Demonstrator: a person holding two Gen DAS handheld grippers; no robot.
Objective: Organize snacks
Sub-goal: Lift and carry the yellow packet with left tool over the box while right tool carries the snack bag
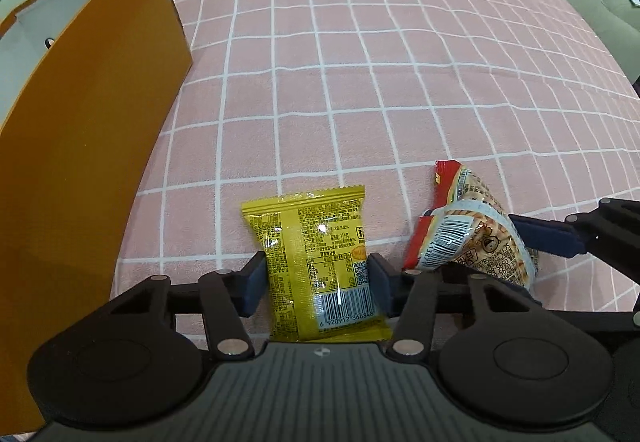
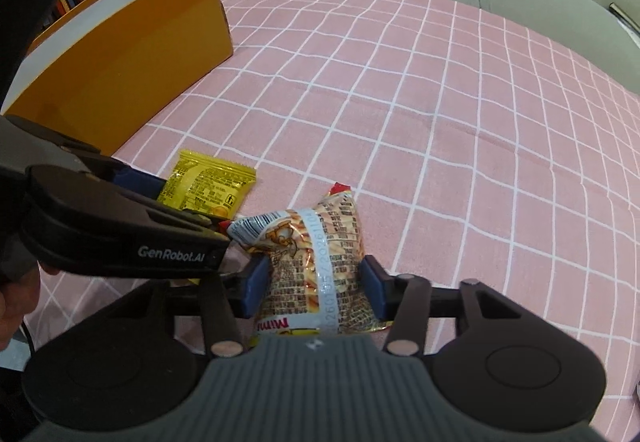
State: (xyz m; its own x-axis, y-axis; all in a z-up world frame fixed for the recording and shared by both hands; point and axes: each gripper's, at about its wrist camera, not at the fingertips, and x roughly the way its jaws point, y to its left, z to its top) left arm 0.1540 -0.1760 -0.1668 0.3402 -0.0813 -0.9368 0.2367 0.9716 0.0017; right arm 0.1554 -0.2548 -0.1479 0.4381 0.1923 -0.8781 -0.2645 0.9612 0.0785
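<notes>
Left tool (image 1: 316, 282) pinching yellow packet (image 1: 316, 258) at its sides | right tool (image 2: 314, 286) pinching noodle-print packet (image 2: 316, 262) likewise | both packets lie flat, side by side on pink grid cloth (image 1: 400, 82) | we judge both are bound for orange box (image 1: 80, 122), farther left, standing open.

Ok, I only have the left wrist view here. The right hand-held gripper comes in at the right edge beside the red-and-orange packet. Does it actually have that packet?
Observer: Yes. In the right wrist view the red-and-orange packet sits between both blue pads of the right hand-held gripper, and the pads press on its sides.
Operator: Any name readable on it? I only see a barcode.
Observer: Yes, near the gripper's base there is red lettering, upside down, that looks like "Mimi".
</notes>
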